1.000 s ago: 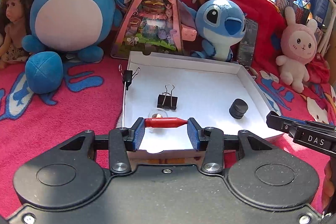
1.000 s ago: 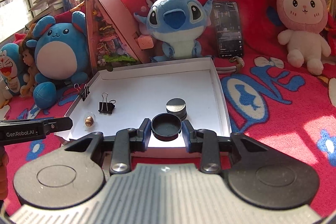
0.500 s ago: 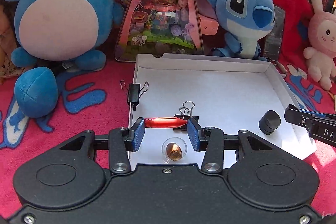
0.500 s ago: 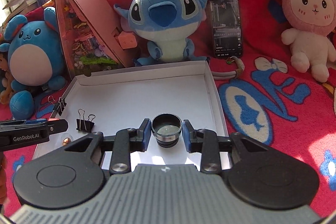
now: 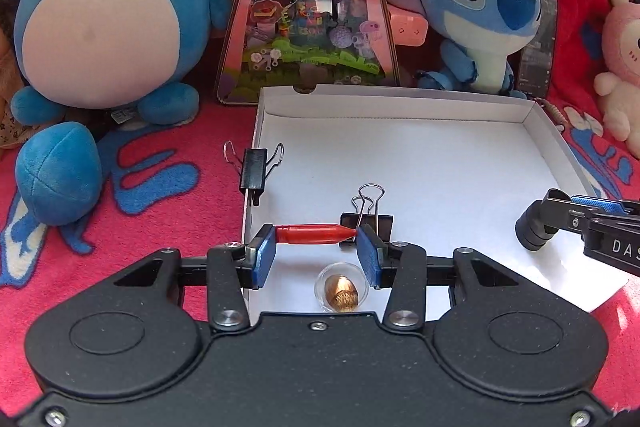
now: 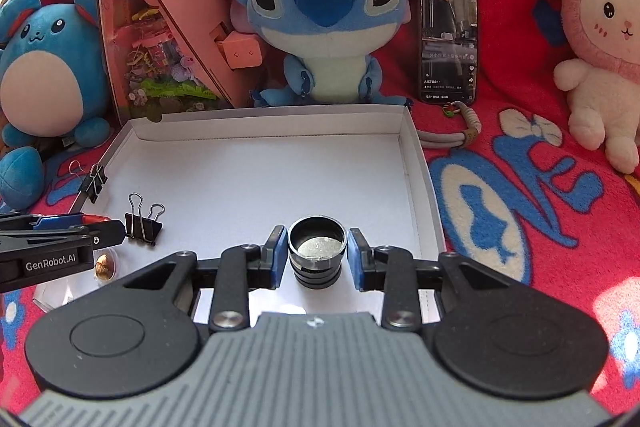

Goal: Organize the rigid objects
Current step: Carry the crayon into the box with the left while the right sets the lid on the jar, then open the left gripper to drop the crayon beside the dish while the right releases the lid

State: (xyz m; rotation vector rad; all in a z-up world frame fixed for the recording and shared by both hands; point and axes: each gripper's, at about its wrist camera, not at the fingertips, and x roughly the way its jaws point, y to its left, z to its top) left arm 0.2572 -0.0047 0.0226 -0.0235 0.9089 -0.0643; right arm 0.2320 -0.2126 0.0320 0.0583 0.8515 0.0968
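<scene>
The left gripper (image 5: 316, 241) clamps a red pen-like stick (image 5: 314, 233) endwise above the white tray (image 5: 400, 99), near a binder clip (image 5: 372, 223) and a capsule (image 5: 341, 287), while the right gripper (image 6: 317, 253) grips a black cap (image 6: 317, 241) over the tray's near right area.

The white box (image 5: 400, 99) ahead of both tongs looks like matt, smooth cardboard. Between the left tongs (image 5: 316, 251), whose pads are blue and rubbery on matt black plastic arms with shiny metal screws, the red pen-like piece (image 5: 312, 233) is glossy plastic. Just behind it the binder clip (image 5: 366, 223) is matt black with bright wire handles. Between the right tongs (image 6: 318, 251) the small black cylinder (image 6: 317, 251) has a shiny inner face. The blanket (image 6: 520, 187) under the box is fuzzy fleece, and the blue plush toy (image 6: 320, 19) beyond is soft pile.
</scene>
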